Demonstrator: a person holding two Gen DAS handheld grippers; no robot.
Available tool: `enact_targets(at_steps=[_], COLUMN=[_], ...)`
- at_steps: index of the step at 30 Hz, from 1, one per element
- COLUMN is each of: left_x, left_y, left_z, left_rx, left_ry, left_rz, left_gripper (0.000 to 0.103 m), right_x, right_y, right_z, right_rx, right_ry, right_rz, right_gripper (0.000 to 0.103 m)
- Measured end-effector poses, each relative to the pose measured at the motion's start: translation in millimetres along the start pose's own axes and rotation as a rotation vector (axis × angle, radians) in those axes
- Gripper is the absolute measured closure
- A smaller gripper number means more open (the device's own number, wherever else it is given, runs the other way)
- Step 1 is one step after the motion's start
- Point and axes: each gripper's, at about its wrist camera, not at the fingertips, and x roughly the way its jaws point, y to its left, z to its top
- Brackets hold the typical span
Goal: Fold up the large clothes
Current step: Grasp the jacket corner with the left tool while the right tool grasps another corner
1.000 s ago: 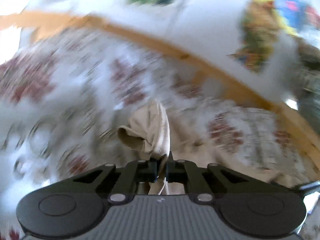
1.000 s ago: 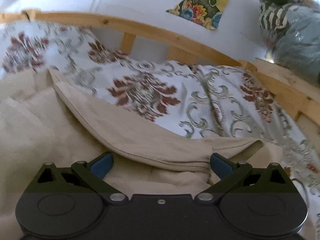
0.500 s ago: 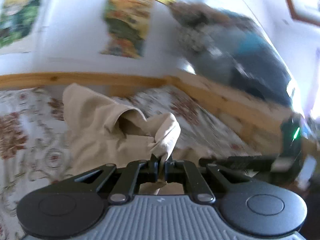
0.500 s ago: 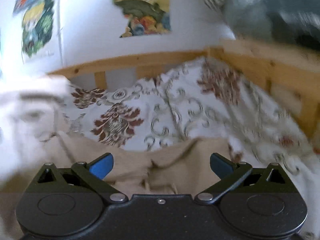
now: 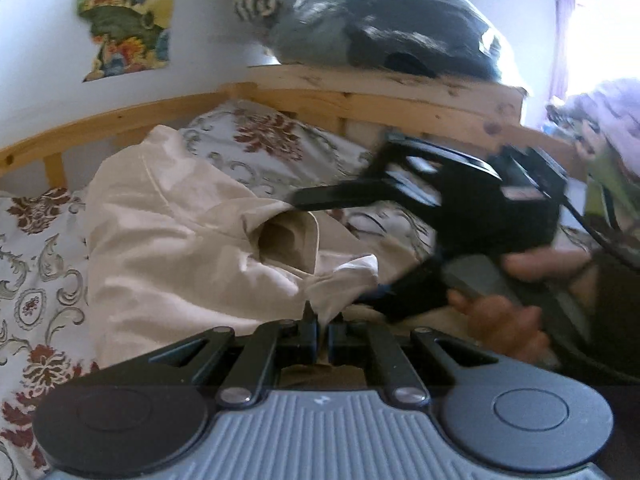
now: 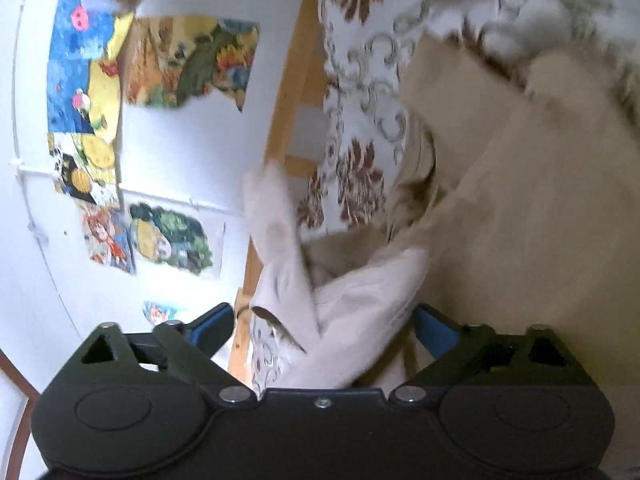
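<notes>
A large beige garment [image 5: 180, 240] lies bunched on the patterned bedspread [image 5: 36, 248]. My left gripper [image 5: 320, 320] is shut on a pale corner of it, which stands up from between the fingers. In the left wrist view my right gripper [image 5: 326, 250] reaches in from the right, held by a person's hand [image 5: 508, 312], one finger above and one below a sleeve-like opening of the garment. In the right wrist view the scene is rolled sideways. There my right gripper [image 6: 324, 320] stands wide, its jaws closing, with a pale fold of the garment [image 6: 360, 300] between the blue pads [image 6: 434, 326].
A wooden bed frame [image 5: 360, 100] runs along the back and right. A pile of dark and striped clothes [image 5: 380, 20] sits on its top board. Posters [image 6: 92, 80] hang on the white wall. The bedspread extends to the left of the garment.
The left gripper kept its hold on the beige corner and swung right, bringing the right gripper into view. The right gripper rolled about a quarter turn and now has a fold between its jaws.
</notes>
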Motion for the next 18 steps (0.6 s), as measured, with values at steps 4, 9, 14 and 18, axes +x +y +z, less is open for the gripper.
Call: enact_targets(at_steps=[4,9,14,18], left_x=[1,10,11,18], left_y=[-10,-21,-37,-54], left_z=[-5,-5,3,11], left_rx=[0.009,0.029,0.069,0.103], left_ry=[0.018,0.029,-0.013,-0.032], left_rz=[-0.015,-0.046,-0.092,-0.153], left_gripper=[0.100,0.100,0.100,0.100], right_x=[9,-1,-17,-41], right_y=[12,22,36,54], right_z=[-1,6,5,4], right_rx=[-0.084,-0.193,-0.323,-0.436], right_ry=[-0.017,-0.098,-0.164,-0.249], right_rz=[-0.055,-0.112,-0.182,-0.204], right_gripper=[0.022,0.069,0.088,0.092])
